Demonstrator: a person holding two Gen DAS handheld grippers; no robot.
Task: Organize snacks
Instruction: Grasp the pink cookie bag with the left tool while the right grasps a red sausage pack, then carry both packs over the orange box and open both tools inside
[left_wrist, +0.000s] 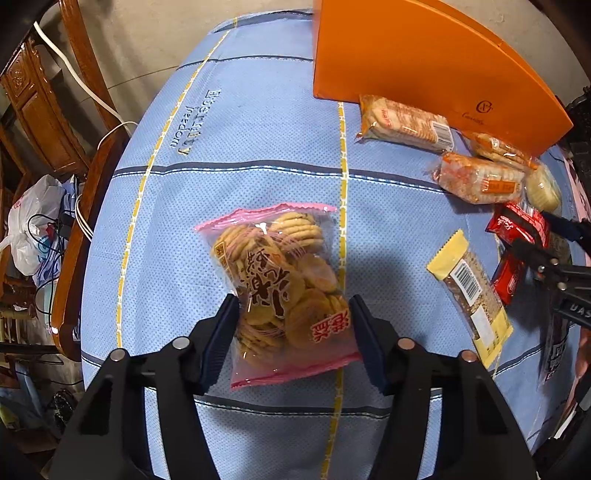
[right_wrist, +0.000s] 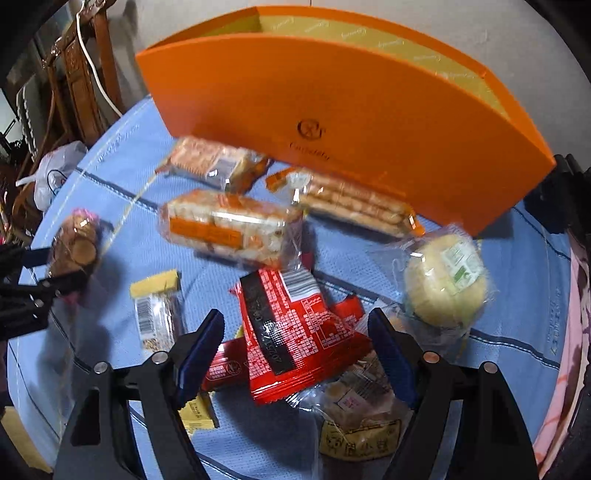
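A pink-edged clear bag of round cookies (left_wrist: 284, 288) lies on the blue tablecloth. My left gripper (left_wrist: 293, 315) is open with one finger on each side of the bag's near half. In the right wrist view the same bag (right_wrist: 75, 247) shows at the far left. My right gripper (right_wrist: 297, 332) is open above a red snack packet (right_wrist: 295, 332) that lies on other packets. An open orange box (right_wrist: 351, 122) stands at the back of the table; it also shows in the left wrist view (left_wrist: 417, 62).
Orange-labelled cracker packs (right_wrist: 229, 227) and a biscuit pack (right_wrist: 354, 205) lie in front of the box. A round pale cake in clear wrap (right_wrist: 445, 280), a yellow-ended sesame bar (right_wrist: 159, 314) and a yellow-printed pastry packet (right_wrist: 362, 424) lie nearby. Wooden chairs (left_wrist: 74, 122) stand left of the table.
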